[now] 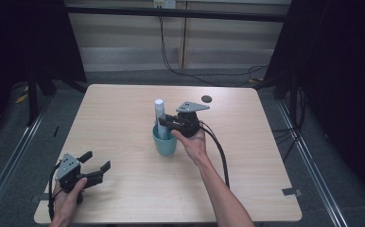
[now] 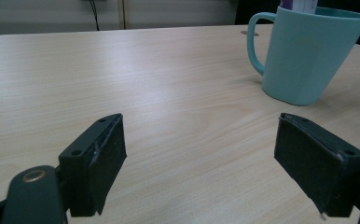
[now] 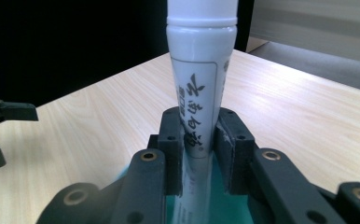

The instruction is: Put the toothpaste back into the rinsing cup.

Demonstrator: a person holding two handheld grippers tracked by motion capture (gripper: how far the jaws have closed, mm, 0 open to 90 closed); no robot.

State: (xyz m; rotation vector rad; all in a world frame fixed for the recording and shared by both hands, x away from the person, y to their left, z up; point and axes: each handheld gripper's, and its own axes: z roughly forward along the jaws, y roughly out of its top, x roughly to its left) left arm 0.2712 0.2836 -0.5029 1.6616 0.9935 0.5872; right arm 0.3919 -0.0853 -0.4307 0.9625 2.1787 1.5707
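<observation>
The right gripper (image 3: 197, 140) has its jaws drawn narrow around the white tube (image 3: 201, 70), pads against its printed sides; whether they press firmly cannot be told. The tube stands upright in the teal mug (image 1: 164, 142), which sits directly below these jaws with its rim just under the pads. The left gripper (image 2: 199, 163) rests low near the table's near left corner with jaws wide and nothing between them; the mug stands ahead and to their right, handle turned toward them. Bare tabletop (image 2: 122, 79) lies in front of those jaws, and a small dark disc (image 1: 206, 99) lies beyond the mug near the far edge
</observation>
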